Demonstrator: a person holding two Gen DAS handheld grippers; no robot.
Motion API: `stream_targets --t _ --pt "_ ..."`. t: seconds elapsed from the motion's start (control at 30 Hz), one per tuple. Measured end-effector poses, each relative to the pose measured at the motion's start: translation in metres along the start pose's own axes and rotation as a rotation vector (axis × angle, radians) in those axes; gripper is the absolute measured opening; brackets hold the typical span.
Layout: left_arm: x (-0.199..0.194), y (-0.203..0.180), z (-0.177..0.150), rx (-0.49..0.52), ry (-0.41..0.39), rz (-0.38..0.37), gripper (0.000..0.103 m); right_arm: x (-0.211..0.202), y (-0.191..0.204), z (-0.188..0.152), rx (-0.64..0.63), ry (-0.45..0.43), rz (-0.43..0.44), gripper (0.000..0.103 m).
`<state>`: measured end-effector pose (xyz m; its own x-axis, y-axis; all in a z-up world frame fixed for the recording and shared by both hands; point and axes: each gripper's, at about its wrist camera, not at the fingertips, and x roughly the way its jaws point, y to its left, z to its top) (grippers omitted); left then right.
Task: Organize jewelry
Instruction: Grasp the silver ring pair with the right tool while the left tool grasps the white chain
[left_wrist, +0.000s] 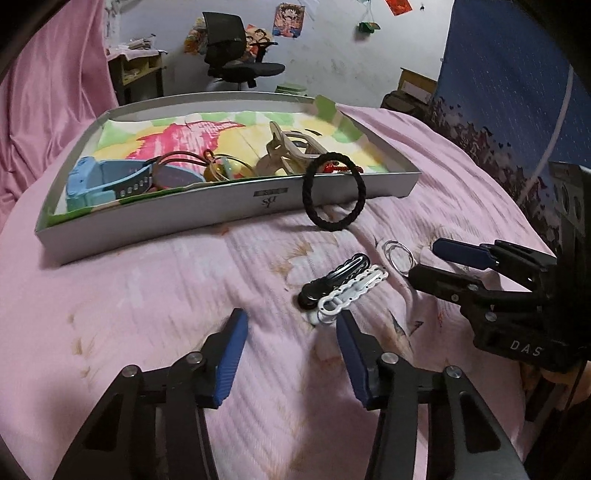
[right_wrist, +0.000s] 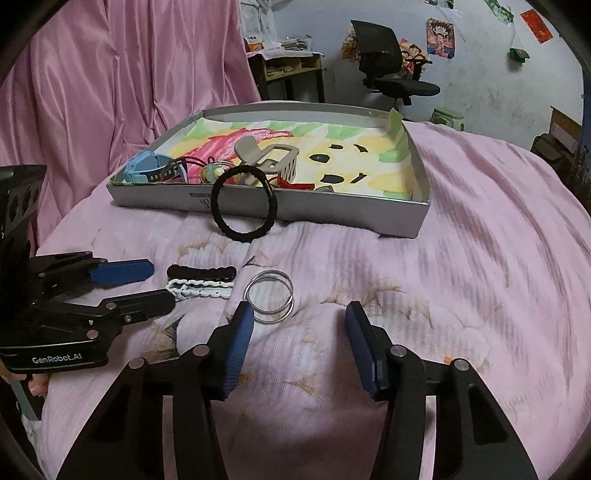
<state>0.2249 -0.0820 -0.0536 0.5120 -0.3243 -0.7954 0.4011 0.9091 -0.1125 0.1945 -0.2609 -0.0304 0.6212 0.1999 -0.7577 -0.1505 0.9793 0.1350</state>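
A grey tray (left_wrist: 184, 216) (right_wrist: 332, 210) lined with a colourful cloth holds a blue watch (left_wrist: 99, 181) (right_wrist: 147, 168), a beige claw clip (left_wrist: 288, 155) (right_wrist: 266, 155) and cords with beads. A black hair tie (left_wrist: 332, 226) (right_wrist: 240, 236) leans on the tray's front wall. On the pink bedspread lie a black hair clip (left_wrist: 332, 277) (right_wrist: 201, 272), a white hair clip (left_wrist: 351, 291) (right_wrist: 199, 288) and silver rings (left_wrist: 392, 242) (right_wrist: 292, 297). My left gripper (left_wrist: 291, 321) (right_wrist: 162, 284) is open just short of the two clips. My right gripper (right_wrist: 299, 314) (left_wrist: 424, 260) is open, its left finger beside the rings.
The pink bedspread (right_wrist: 461, 295) covers the whole work surface. A pink curtain (right_wrist: 110, 92) hangs at the left. Behind the tray stand a black office chair (right_wrist: 388, 62) and a small desk (right_wrist: 288, 70). A blue hanging (left_wrist: 517, 92) is at the right.
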Motion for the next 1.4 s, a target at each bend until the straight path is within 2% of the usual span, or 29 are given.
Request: stream_targets --t 0.2,0.47,0.53,0.77,0.9,1.03,1.2,1.4 --pt "0.006 0.003 0.005 -0.004 0.012 -0.026 0.039 0.006 0.0 0.003 -0.003 0.016 0.005 0.038" --pt "0.011 -0.001 0.007 0.012 0.02 -0.104 0.038 0.013 -0.002 0.008 0.008 0.027 0.03 0.034" --pt "0.013 -0.002 0.009 0.016 0.024 -0.12 0.036 0.014 -0.005 0.009 0.021 0.027 0.031 0.03" --pt "0.02 0.002 0.014 -0.007 0.031 -0.182 0.025 0.019 -0.011 0.011 0.04 0.038 0.049 0.024" --pt "0.021 0.001 0.014 -0.007 0.03 -0.197 0.024 0.022 -0.01 0.011 0.035 0.05 0.064 0.018" --pt "0.02 0.001 0.013 -0.01 0.027 -0.22 0.017 0.021 -0.011 0.01 0.037 0.054 0.058 0.006" --pt "0.019 -0.006 0.012 0.021 0.025 -0.231 0.012 0.017 -0.013 0.011 0.049 0.034 0.048 0.004" --pt "0.019 -0.009 0.013 0.027 0.015 -0.232 0.012 0.014 -0.021 0.013 0.085 0.011 0.039 0.004"
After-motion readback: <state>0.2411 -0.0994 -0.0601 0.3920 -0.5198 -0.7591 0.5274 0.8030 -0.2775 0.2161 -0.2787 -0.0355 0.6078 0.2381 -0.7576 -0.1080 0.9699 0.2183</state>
